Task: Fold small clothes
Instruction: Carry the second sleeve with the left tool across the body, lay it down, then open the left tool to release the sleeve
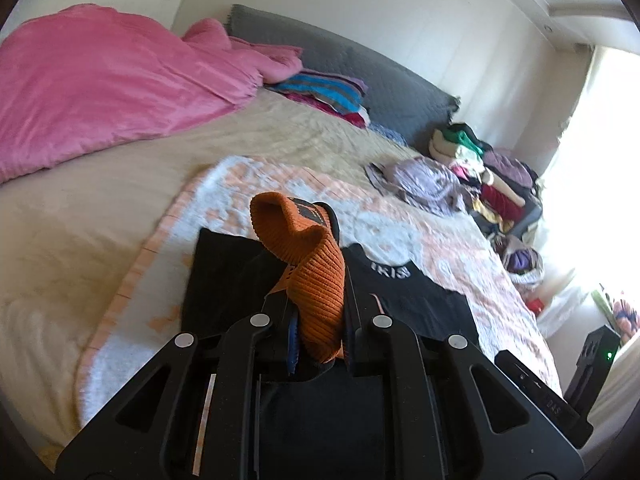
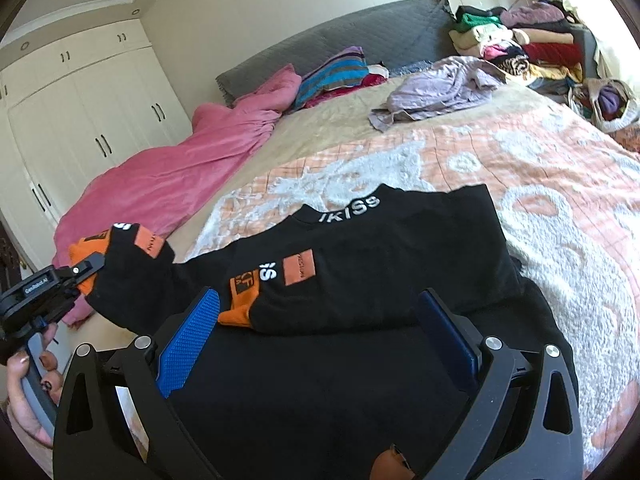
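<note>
left wrist view: the left gripper (image 1: 316, 276) is clamped on the orange ribbed cuff (image 1: 316, 280) of the black top (image 1: 416, 300), jaws pinched narrow w/ the knit bunched between them and curling up past the tips toward 12 o'clock. probably held that way so the sleeve can be carried across the body for a fold; that's a guess from the pose. the top itself lies flat on the peach-and-white blanket (image 1: 400, 220) on the bed, neckline lettering pointing to 1 o'clock.

right wrist view shows the same top (image 2: 380, 260) from the other side: one sleeve is folded in over the chest, its orange cuff near 9 o'clock of the body, and the other sleeve (image 2: 132, 280) is lifted off toward 9 o'clock by the left gripper (image 2: 86, 268). a hand (image 2: 24, 384) grips that tool's handle at 8 o'clock. the right gripper (image 2: 320, 332) has its jaws wide apart, blue pads (image 2: 188, 336) either side of the near hem, gripping nothing; likely parked there to take the hem next.

hard to make out: the lower hem is hidden under the right gripper body, so can't tell if it's flat. a small orange bit at 6 o'clock is cut off; unclear what it is. lettering on the orange patches is too small to read. window side at 3 o'clock in left view is blown out. laundry pile (image 1: 480, 168) by the headboard is a jumble, items not separable.
</note>
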A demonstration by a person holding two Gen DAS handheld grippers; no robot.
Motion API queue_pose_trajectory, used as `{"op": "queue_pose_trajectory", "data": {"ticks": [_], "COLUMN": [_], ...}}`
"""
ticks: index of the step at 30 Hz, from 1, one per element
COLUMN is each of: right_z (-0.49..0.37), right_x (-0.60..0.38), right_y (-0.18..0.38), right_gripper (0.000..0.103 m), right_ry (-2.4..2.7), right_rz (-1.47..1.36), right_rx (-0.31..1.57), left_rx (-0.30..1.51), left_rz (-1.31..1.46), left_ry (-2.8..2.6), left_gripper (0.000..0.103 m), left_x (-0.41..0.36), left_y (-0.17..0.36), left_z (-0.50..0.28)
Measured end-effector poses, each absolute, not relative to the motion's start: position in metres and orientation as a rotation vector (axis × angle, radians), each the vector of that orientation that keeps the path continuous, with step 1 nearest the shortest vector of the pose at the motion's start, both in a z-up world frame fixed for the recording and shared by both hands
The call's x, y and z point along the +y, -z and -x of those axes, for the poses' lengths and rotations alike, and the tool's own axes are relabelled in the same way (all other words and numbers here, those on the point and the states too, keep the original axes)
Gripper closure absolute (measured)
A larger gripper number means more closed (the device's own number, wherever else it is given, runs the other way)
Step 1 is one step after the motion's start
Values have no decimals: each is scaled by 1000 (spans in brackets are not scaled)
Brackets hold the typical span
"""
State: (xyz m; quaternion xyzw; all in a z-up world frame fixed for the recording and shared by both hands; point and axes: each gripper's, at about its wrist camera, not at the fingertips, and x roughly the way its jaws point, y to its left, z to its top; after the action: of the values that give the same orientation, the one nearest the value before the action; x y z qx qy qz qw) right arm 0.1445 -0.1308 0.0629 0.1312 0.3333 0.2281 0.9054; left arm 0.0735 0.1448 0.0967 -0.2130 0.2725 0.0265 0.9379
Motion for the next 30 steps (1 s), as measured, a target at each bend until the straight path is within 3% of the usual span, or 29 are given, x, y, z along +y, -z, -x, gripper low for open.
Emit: {"op": "queue_pose_trajectory", "data": {"ticks": [18,21,26,30], "right_z": [-137,-139,-145,-149], "right_x": [-179,-184,-185,-173], "right_y": [-54,-51,-42,-35], "right_gripper": [5,5,5,5], "right_ry": [-388,-379,-395,-434], "right_rz": [-313,-334,-379,-375], "right_rx": [693,696,728,764], "left_rx": [716,736,760,752], "left_rz": [344,353,381,390], "left_ry": [106,135,223,228], "left_gripper": [94,89,71,65], "left_x": [71,65,55,58], "left_y": [-45,-37,-29,-32], "left_z": [-117,-120,-121,-118]}}
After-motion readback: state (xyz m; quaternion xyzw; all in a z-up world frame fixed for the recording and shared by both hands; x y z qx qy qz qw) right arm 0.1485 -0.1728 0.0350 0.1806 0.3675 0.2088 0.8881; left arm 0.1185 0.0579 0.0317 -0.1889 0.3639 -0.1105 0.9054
